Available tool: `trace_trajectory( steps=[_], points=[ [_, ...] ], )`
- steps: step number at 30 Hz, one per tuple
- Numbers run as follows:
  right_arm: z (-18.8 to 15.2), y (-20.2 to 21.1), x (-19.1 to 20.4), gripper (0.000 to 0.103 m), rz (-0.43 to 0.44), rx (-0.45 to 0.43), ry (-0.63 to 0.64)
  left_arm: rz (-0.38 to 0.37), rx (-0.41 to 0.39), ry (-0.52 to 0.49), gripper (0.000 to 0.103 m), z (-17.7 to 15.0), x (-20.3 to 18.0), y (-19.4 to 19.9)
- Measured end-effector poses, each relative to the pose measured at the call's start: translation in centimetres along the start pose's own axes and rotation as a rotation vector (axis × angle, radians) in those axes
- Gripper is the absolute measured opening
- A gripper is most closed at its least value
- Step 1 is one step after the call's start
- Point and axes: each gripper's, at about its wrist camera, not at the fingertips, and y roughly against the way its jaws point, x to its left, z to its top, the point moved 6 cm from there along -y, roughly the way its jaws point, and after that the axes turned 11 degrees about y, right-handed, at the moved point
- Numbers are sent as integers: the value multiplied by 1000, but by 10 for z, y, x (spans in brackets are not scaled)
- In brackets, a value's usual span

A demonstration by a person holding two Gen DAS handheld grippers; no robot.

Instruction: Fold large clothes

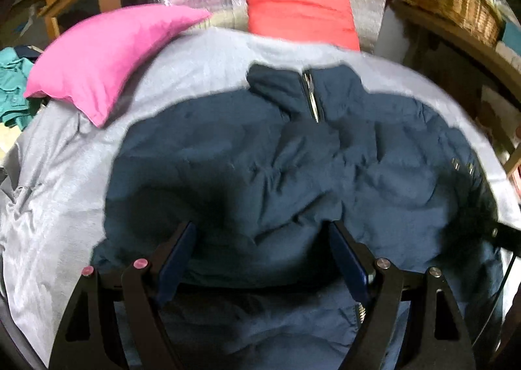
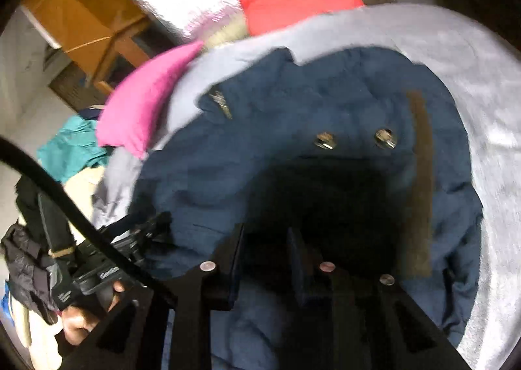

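Above the navy jacket (image 1: 247, 158) on the grey bedspread (image 1: 65, 174), the left gripper (image 1: 260, 239) gaped empty; at the jacket's six o'clock hem, the right gripper (image 2: 265, 239) stood narrowly apart, empty.

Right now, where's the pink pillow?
Left wrist view: pink pillow lies upper left on the grey bedspread, left of the red pillow, beyond the navy jacket.

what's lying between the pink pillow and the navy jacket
Only bare grey bedcover separates the pink pillow from the navy jacket, clearest in the left wrist view.
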Motion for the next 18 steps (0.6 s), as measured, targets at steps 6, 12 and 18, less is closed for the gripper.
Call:
trace_trajectory(
  steps=[6,12,18],
  points=[
    [-13,-22,5,30,-36,65,36,83,20,0,83,0,14,-11],
    [-5,-3,-3,30,-17,30,10,75,37,15,83,1,17,-12],
    [-4,7,-41,29,-16,36,-89,87,39,67,83,5,31,-10]
  ],
)
